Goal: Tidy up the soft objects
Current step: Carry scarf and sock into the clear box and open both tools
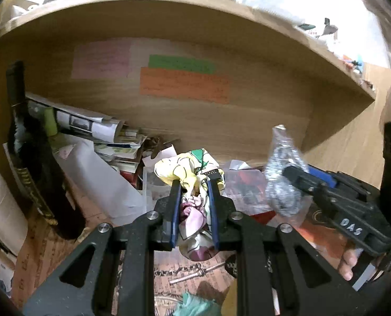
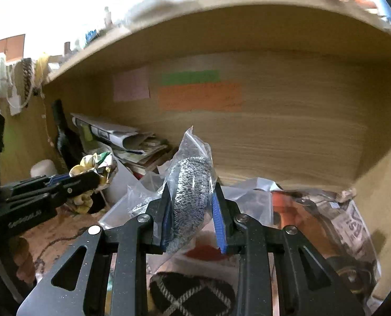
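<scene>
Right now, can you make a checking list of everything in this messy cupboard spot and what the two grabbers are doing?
Surface: patterned brown mat, mostly covered.
Job's things: yellow floral cloth and a grey knit item in a clear bag, both lifted.
Clutter: stack of papers and books, dark bottle, white container, black-and-white knit piece, printed plastic bags.
Grippers: left gripper shut on the cloth; right gripper shut on the bagged knit.
Cables: nothing seen.
Surroundings: wooden shelf overhead, coloured notes on the back panel.
</scene>
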The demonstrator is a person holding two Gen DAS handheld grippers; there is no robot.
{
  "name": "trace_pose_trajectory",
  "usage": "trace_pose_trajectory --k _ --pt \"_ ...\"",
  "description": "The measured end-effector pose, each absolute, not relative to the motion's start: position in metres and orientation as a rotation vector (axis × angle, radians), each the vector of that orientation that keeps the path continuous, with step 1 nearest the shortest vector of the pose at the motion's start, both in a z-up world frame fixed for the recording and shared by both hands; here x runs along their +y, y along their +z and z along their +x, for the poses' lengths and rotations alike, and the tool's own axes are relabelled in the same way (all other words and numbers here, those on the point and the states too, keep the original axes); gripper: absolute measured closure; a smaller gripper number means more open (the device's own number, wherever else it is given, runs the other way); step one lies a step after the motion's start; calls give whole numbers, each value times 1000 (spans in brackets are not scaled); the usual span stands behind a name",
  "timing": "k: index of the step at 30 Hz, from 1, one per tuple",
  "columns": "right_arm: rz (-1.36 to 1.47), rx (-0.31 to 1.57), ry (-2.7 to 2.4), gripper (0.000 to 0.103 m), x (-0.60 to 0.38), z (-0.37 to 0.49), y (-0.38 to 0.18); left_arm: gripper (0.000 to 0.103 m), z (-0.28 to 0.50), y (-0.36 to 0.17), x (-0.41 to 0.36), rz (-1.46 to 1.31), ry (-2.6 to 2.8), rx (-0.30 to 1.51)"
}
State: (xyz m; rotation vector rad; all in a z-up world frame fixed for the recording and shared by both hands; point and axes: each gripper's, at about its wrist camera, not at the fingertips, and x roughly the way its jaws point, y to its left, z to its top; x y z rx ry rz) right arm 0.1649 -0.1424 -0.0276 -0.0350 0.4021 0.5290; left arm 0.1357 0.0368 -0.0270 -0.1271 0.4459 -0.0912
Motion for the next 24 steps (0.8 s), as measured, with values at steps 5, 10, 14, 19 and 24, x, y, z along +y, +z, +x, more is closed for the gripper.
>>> trace_pose_trajectory --k 5,10,14,19,24 --pt "-83 468 513 78 -127 193 -42 84 165 -40 33 -106 -84 507" --pt "-122 547 481 78 -123 217 -63 84 197 -65 29 -83 -75 602" --pt "-121 611 472 78 -124 233 -77 84 215 -85 29 -66 -64 674" --pt "-143 665 462 75 -124 245 -92 84 225 -100 29 -64 -76 721" --pt "-147 701 465 71 -124 252 -100 71 232 -105 26 -62 -85 754"
